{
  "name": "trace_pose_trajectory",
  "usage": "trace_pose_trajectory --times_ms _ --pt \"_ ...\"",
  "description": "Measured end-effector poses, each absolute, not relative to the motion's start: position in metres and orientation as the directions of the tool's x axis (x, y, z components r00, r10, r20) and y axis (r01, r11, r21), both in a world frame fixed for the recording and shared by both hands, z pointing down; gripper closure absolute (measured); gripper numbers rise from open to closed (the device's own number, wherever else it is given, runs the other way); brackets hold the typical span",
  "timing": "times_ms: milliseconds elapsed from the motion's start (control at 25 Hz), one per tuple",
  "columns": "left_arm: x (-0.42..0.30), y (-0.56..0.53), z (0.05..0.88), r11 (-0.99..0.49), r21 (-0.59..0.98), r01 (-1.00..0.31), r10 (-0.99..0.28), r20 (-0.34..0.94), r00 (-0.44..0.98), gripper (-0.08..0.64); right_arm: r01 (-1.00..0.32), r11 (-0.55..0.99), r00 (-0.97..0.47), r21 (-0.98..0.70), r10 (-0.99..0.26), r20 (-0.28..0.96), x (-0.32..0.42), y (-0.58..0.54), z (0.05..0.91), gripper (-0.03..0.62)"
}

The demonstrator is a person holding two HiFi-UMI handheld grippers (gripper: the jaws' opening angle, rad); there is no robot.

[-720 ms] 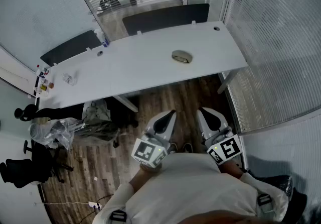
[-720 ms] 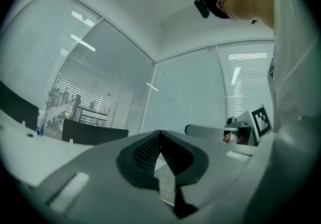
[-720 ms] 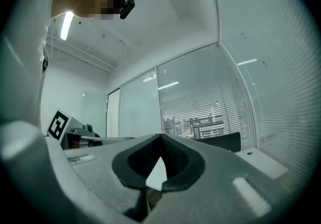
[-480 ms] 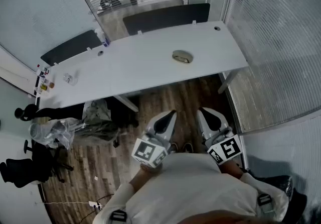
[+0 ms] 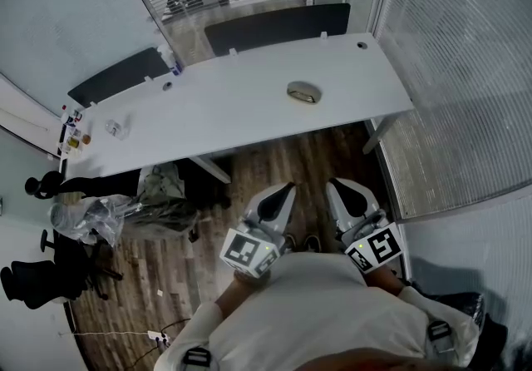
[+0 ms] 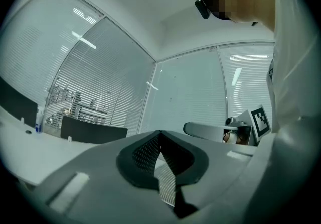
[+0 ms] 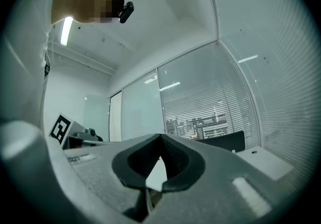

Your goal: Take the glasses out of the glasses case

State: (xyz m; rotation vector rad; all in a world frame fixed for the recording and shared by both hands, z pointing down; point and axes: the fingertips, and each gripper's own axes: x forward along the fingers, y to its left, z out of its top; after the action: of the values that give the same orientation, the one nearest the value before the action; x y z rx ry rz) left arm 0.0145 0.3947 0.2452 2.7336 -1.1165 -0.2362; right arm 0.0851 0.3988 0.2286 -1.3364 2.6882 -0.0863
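My left gripper [image 5: 281, 195] has its jaws pressed together with nothing between them; my right gripper [image 5: 339, 193] is the same, closed and empty; both sit side by side near my chest, above the wooden floor [image 5: 283, 157]; well ahead, the glasses case [image 5: 303, 93] lies on the white bench [image 5: 224, 107], toward its right end, touched by neither gripper.

floor [image 5: 291, 157]: wood planks | desk [image 5: 233, 103]: long white | walls [image 5: 58, 20]: glass, slatted blinds [image 5: 453, 61]
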Motion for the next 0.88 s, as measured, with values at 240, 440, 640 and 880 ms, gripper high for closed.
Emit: trace_pose_trajectory --times_ms 240,440,640,880 --pt "0.020 0.390 0.245 -0.694 0.228 -0.683 -0.712 -0.071 0.699 0.557 -0.788 0.606 -0.599 -0.107 -0.796 -0.089 0.093 0.395 0.230 0.592" --pt "0.031 0.383 0.251 -0.686 0.230 -0.690 -0.717 -0.053 0.695 0.557 -0.778 0.615 -0.608 -0.130 -0.788 -0.095 0.105 0.388 0.230 0.591" --pt "0.049 0.374 0.256 -0.672 0.241 -0.700 -0.728 -0.045 0.684 0.557 -0.773 0.621 -0.615 -0.129 -0.783 -0.093 0.126 0.380 0.234 0.591" --pt "0.066 0.365 0.251 -0.664 0.241 -0.708 -0.737 -0.055 0.673 0.557 -0.779 0.608 -0.605 -0.155 -0.793 -0.069 0.145 0.372 0.250 0.591"
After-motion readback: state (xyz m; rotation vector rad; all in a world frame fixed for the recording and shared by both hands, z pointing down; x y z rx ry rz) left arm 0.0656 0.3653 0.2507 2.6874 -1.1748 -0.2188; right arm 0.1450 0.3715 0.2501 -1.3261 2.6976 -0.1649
